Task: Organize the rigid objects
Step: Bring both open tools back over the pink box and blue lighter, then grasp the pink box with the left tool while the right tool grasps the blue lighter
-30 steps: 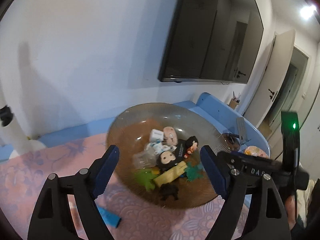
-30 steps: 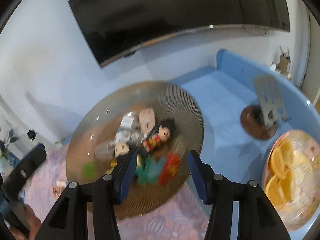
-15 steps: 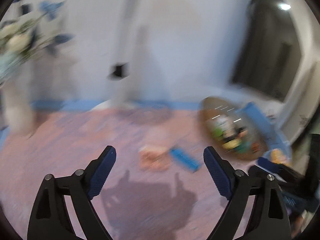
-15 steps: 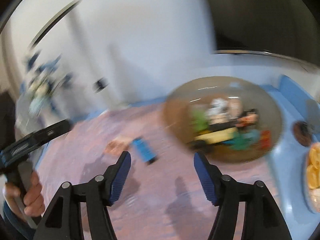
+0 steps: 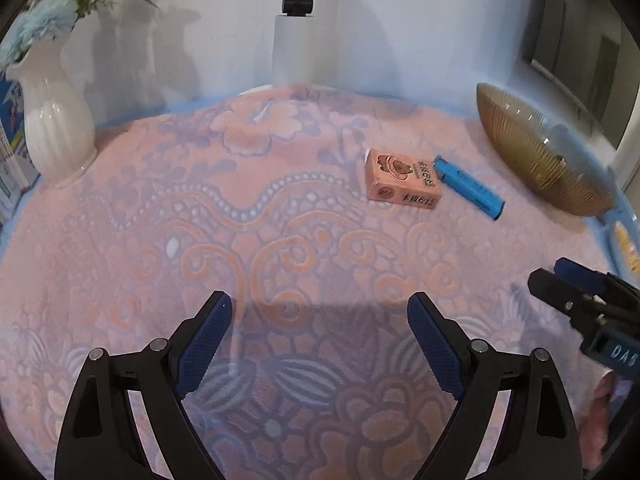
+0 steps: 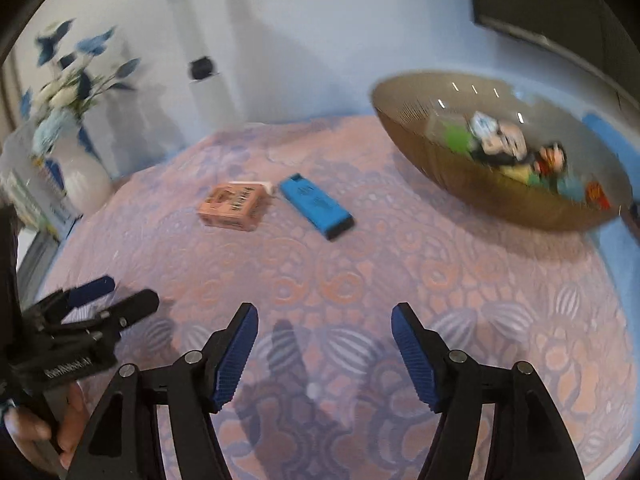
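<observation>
Left wrist view: swung away from ribbed amber glass bowl [image 5: 536, 160] of toys; pink card box [image 5: 402, 181] and blue lighter [image 5: 468, 187] now ahead on pink patterned cloth [image 5: 200, 220], just beside each other. My left gripper [image 5: 318, 344] and right gripper [image 6: 325, 354] both spread wide, empty. Next pickups judged: those two

Pink box [image 5: 402, 180]; blue lighter [image 5: 469, 186]; amber ribbed bowl [image 5: 536, 156]; pink-lilac floral cloth [image 5: 200, 220]; white vase [image 5: 54, 128].

A patterned pink cloth [image 5: 280, 240] carries box [image 5: 403, 181], blue lighter [image 5: 469, 187], bowl [image 5: 536, 160], vase [image 5: 54, 128].
</observation>
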`<act>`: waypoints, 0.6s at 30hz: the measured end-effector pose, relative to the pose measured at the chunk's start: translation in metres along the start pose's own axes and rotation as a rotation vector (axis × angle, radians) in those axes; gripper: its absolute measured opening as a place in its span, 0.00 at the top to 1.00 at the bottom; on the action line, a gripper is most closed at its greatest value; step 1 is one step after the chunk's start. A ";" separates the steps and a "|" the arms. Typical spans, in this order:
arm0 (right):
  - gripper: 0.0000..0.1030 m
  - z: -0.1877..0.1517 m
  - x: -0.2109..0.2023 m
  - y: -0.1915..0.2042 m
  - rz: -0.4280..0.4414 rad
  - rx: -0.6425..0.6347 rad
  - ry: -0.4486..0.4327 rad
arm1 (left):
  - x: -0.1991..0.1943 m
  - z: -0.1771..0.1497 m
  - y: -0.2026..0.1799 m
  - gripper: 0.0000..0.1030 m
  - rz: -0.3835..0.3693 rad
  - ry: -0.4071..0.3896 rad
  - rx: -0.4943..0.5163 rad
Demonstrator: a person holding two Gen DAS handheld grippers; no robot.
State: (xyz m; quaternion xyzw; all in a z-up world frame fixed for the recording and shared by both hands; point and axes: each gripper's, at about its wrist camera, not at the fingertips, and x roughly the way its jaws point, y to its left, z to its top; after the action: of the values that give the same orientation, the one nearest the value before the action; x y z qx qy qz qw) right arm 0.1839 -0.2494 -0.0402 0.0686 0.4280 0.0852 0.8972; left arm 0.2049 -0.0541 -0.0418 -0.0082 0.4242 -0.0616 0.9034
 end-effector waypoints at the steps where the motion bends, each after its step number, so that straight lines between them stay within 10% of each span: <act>1: 0.34 0.001 0.002 -0.003 0.006 0.016 0.008 | -0.002 -0.001 -0.001 0.14 0.004 -0.012 0.003; 14: 0.23 -0.001 0.003 -0.007 -0.046 0.041 0.013 | 0.001 -0.008 -0.021 0.13 0.062 0.018 0.116; 18: 0.01 0.000 0.009 -0.014 0.007 0.075 0.070 | 0.006 -0.004 -0.012 0.12 0.013 0.060 0.073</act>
State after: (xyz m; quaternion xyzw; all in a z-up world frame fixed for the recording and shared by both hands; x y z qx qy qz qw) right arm 0.1903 -0.2615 -0.0496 0.1008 0.4616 0.0747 0.8782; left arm 0.2041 -0.0667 -0.0479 0.0294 0.4487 -0.0713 0.8904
